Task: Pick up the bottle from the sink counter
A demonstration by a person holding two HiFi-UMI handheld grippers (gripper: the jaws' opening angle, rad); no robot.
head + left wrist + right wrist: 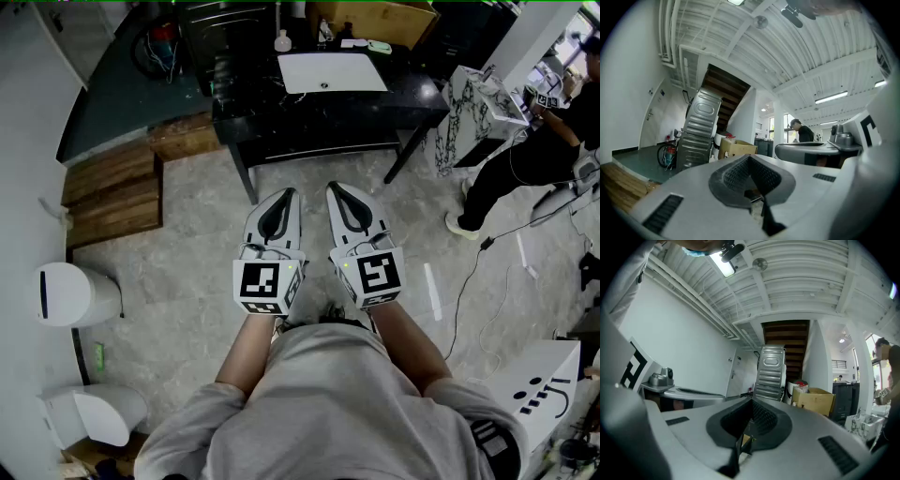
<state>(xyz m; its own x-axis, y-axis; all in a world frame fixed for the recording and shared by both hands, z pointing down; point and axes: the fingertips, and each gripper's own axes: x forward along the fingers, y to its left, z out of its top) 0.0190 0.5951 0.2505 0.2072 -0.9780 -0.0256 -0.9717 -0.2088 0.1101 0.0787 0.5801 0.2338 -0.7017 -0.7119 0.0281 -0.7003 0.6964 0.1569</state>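
Observation:
A small white bottle [282,40] stands at the back of the black sink counter [328,117], just left of the white basin [331,72]. Both grippers are held side by side close to my body over the stone floor, well short of the counter and pointing toward it. The left gripper [287,195] is shut with nothing in it; in the left gripper view its jaws [750,158] meet tip to tip. The right gripper [335,188] is likewise shut and empty, its jaws [752,401] closed together in the right gripper view.
A cardboard box [377,17] sits behind the counter. Wooden planks [112,192] lie on the floor at left, with white bins [77,293] nearer me. A person [539,155] stands at right beside a marbled stand [469,112]. Cables [469,281] trail across the floor.

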